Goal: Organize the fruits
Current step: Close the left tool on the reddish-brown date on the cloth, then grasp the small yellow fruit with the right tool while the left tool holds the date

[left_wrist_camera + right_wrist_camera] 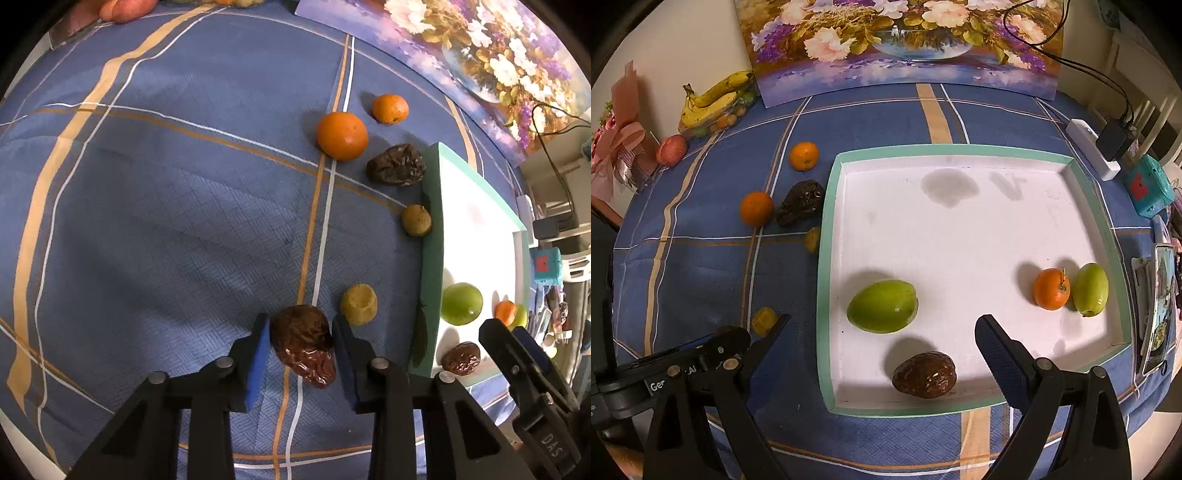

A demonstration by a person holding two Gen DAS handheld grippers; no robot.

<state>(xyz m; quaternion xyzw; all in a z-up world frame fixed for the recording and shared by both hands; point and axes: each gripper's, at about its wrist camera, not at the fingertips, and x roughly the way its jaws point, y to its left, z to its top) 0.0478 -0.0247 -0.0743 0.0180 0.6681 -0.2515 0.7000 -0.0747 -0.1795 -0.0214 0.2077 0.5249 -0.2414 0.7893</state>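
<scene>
Evidently the left tongs (301,354) straddled a wrinkled date (303,344) on the bench, pads flanking it but whether clamped I could not tell, presumably to carry it into the tray (824,258); the right tongs (882,332) hung apart above.

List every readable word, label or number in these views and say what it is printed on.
"DAS": white letters on the right gripper's black body, left wrist view.
"Ge…" then "AI": partly hidden white print on the left gripper's body, right wrist view.
Teal box: red mark, unreadable.
Phone: screen too small to read.
</scene>
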